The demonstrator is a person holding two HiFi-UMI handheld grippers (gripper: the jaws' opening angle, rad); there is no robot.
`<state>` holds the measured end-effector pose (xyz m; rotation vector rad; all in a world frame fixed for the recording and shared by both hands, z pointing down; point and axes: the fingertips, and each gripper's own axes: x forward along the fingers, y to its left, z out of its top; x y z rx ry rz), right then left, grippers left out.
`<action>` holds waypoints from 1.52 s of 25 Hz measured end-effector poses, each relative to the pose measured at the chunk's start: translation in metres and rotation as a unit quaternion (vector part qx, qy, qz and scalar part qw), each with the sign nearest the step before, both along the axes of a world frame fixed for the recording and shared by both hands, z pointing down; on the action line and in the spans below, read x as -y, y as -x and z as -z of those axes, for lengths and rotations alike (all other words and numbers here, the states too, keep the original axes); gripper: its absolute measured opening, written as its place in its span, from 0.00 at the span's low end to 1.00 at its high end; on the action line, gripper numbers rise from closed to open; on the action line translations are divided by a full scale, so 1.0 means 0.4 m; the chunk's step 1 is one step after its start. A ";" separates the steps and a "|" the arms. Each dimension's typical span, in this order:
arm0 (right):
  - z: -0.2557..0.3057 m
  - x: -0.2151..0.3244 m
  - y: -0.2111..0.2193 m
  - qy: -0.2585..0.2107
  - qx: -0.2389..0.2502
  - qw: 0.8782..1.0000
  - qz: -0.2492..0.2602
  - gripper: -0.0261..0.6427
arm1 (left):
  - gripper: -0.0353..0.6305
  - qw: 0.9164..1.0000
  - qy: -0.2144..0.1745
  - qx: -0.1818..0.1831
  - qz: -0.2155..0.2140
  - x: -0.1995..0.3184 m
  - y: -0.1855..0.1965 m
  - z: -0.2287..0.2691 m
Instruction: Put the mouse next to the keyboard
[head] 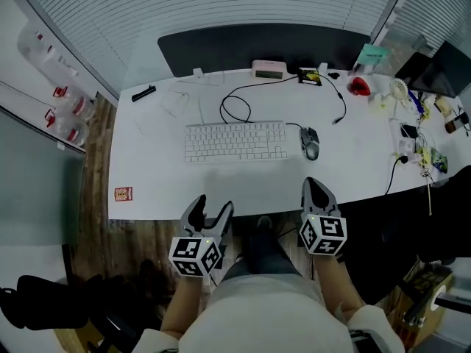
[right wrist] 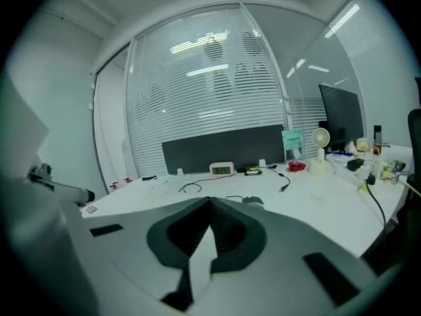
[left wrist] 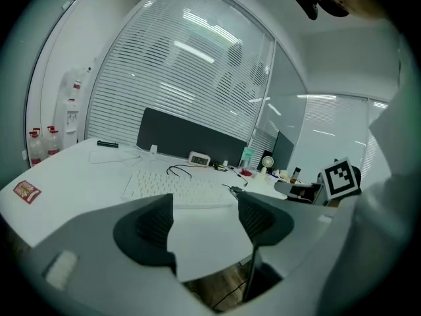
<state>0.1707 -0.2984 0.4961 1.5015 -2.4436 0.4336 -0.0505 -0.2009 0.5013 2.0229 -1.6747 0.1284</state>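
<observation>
Right gripper pinched together, empty, dark grey corded mouse just ahead. Left gripper gapes apart, white plastic keyboard ahead.

One tabletop carries one white keyboard, one mouse, one digital clock, one black pen, one small fan and one red packet. Two tools show: the left tool and the right tool.

1. An office: a white counter carries a keyboard, a mouse and a digital clock.
2. A dark partition panel backs it; a monitor stands at the right.
3. Slatted blinds cover the glass walls.
</observation>
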 end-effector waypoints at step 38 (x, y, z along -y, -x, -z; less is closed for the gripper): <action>0.139 -0.567 0.067 -0.071 0.036 0.991 0.107 0.04 | 0.07 0.996 -0.075 0.040 0.002 -0.472 -0.072 0.113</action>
